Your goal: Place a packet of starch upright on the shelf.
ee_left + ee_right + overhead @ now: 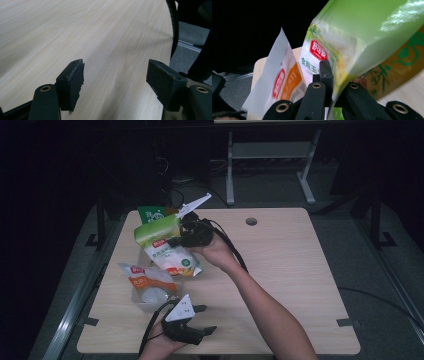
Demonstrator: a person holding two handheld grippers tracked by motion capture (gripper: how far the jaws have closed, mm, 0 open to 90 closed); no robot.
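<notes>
A green-and-white food bag (165, 245) hangs tilted above the left half of the table, held by its top edge in my right gripper (180, 239), which is shut on it. In the right gripper view the bag (352, 37) runs down between the two black jaws, pinched at my right gripper (334, 87). An orange-and-white bag (147, 287) stands on the table below it; its white side (279, 80) shows to the left. My left gripper (207, 319) rests low near the front edge, open, with bare wood between its pads (75, 82).
A dark green packet (150, 213) lies behind the held bag near the table's (290, 270) back left edge; its printed face (402, 62) shows at the right. A cable hole (251, 221) sits at the back. A black cable (175, 25) hangs past the edge.
</notes>
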